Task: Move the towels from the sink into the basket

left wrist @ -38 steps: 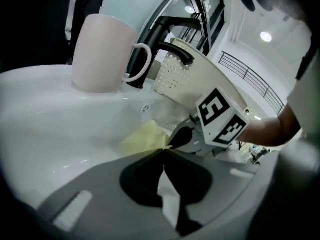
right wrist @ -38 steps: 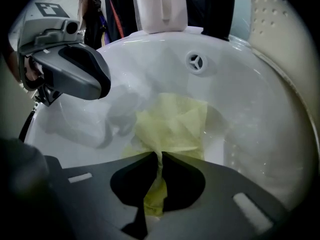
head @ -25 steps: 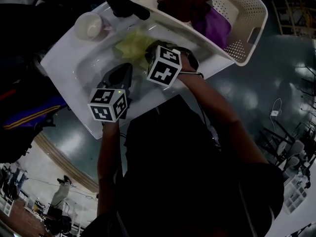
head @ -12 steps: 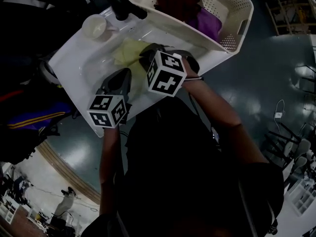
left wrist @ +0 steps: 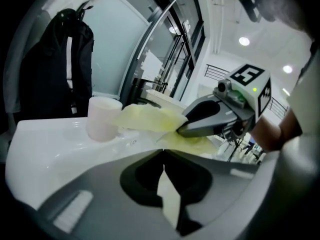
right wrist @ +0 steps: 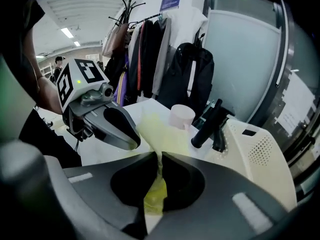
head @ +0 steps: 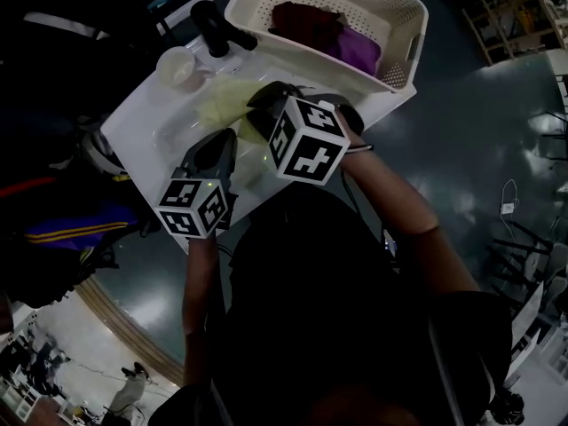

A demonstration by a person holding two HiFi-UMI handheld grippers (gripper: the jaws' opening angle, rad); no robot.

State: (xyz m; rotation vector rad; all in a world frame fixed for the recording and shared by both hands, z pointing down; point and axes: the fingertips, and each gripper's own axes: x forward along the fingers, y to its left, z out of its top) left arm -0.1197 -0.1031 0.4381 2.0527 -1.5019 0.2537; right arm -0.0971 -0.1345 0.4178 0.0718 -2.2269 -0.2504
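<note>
Left tool [head: 225, 138] and right tool [head: 258, 105], both clamped on yellow towel [head: 222, 98], have raised it from sink [head: 146, 127]; basket [head: 401, 23] next.

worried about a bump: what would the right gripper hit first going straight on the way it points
Beyond the yellow towel in the right gripper, probably the pale cup beside the black faucet, though depth is unclear.

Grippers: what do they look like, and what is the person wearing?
The left gripper and right gripper have smooth, rounded dark-grey jaws tapering to a tip. Each carries a white cube with black square markers and a small green light. The person wears a dark top, forearms bare.
</note>
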